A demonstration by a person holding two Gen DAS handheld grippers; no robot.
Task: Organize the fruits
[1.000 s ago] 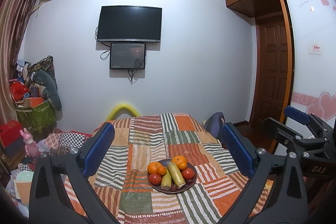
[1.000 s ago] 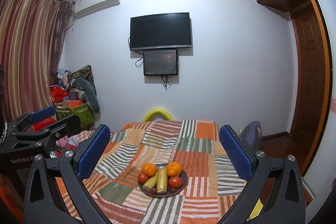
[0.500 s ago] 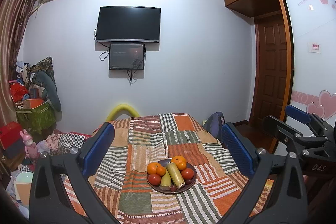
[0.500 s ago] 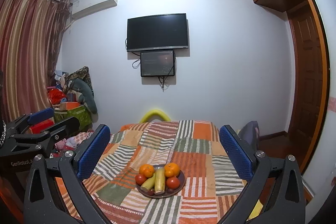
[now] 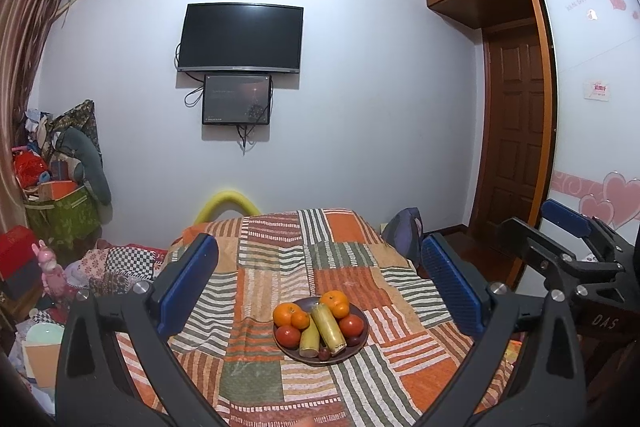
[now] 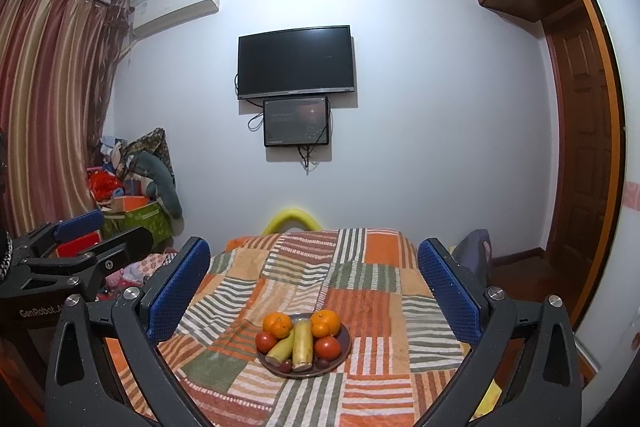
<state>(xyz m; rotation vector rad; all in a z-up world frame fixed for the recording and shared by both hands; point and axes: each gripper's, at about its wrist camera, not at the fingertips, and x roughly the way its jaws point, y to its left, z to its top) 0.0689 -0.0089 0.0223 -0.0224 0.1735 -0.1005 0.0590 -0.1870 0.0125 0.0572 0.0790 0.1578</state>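
A dark plate (image 5: 359,347) of fruit sits on a patchwork cloth on the table (image 5: 344,267). It holds oranges (image 5: 285,314), red tomatoes (image 5: 288,335), two yellow-green corn cobs (image 5: 329,323) and small dark fruits. The plate (image 6: 344,349) also shows in the right wrist view, with oranges (image 6: 277,323) and corn cobs (image 6: 302,343). My left gripper (image 5: 320,283) is open and empty, held above and before the plate. My right gripper (image 6: 312,283) is open and empty too, to the right of the left one (image 6: 80,239).
A TV (image 5: 240,39) and a small screen hang on the far wall. Piled clutter and boxes (image 5: 60,187) stand at the left. A wooden door (image 5: 516,131) and wardrobe are at the right. A chair back (image 5: 404,231) is beside the table's right edge.
Both grippers have drifted slightly; the plate sits a little lower and more central in the right wrist view. Nothing has been taken hold of.
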